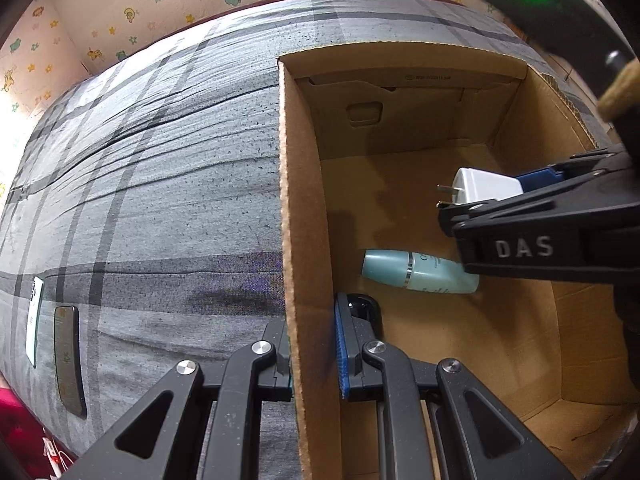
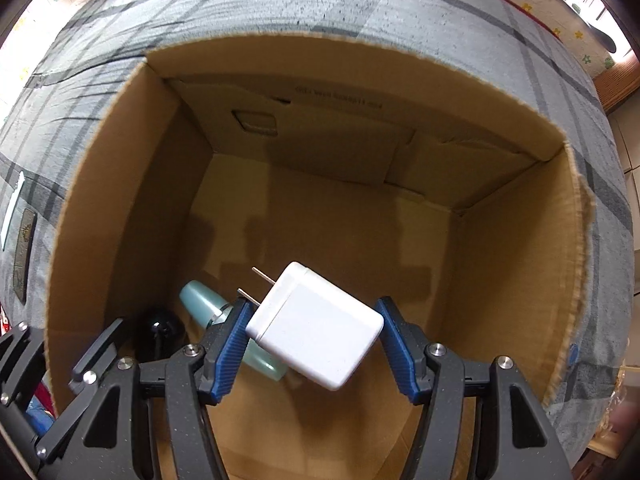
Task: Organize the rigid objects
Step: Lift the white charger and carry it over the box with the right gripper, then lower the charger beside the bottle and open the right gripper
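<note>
An open cardboard box [image 1: 304,208] [image 2: 120,184] stands on a grey plaid bedsheet. My left gripper [image 1: 314,344] is shut on the box's left wall, one finger outside and one inside. My right gripper [image 2: 314,336] holds a white charger plug [image 2: 316,328] between its blue pads, above the box's inside; it shows in the left wrist view too [image 1: 484,190]. A teal bottle [image 1: 420,272] [image 2: 204,304] lies on the box floor. A black rounded object [image 2: 162,326] sits in the near left corner of the box.
A dark phone [image 1: 70,360] and a white flat device [image 1: 34,320] lie on the sheet [image 1: 160,200] left of the box. A patterned wall stands behind the bed.
</note>
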Demonstrator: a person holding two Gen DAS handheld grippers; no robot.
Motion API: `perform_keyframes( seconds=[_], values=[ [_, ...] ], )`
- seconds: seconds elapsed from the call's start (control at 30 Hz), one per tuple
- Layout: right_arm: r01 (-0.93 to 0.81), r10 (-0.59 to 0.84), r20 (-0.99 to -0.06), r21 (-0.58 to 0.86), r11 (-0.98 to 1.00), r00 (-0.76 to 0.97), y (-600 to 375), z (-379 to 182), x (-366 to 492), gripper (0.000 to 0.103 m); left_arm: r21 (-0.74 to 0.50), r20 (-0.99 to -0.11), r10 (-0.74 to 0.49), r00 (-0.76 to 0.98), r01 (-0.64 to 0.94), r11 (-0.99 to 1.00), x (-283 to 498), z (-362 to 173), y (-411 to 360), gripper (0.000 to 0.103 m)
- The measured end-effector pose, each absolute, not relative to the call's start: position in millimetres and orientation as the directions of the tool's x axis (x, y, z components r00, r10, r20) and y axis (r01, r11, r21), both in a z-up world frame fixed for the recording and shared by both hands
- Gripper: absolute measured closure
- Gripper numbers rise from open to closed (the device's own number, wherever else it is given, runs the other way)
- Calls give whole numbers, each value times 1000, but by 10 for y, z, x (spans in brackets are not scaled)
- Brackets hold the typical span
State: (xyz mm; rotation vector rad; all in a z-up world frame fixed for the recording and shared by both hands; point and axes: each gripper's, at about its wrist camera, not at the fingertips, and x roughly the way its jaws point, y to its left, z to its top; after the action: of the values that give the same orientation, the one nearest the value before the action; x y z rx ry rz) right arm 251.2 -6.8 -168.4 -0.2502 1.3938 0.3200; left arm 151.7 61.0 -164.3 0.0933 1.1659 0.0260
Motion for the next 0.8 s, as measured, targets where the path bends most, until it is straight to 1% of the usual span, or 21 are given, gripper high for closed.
perform_keyframes(
  seconds=[0.43, 0.47, 0.57, 0.8],
  values=[
    [-370, 62, -991, 13, 929, 121, -51, -1855, 2571, 36, 104, -915, 84, 394, 30, 994, 1514, -1628, 540, 88],
    [-372, 64, -990, 13, 928, 124, -22, -1843, 2577, 36, 104, -915, 84, 394, 30, 994, 1513, -1625, 538, 88],
    [-375, 72, -987, 13, 927, 143, -27, -1784, 2573, 27, 106, -915, 86, 394, 31, 994, 1518, -1621, 521, 88],
    [-376, 86, -981, 15, 927, 174, -97, -1625, 2529, 26, 103, -916, 83, 393, 30, 994, 1521, -1625, 537, 88]
  ],
)
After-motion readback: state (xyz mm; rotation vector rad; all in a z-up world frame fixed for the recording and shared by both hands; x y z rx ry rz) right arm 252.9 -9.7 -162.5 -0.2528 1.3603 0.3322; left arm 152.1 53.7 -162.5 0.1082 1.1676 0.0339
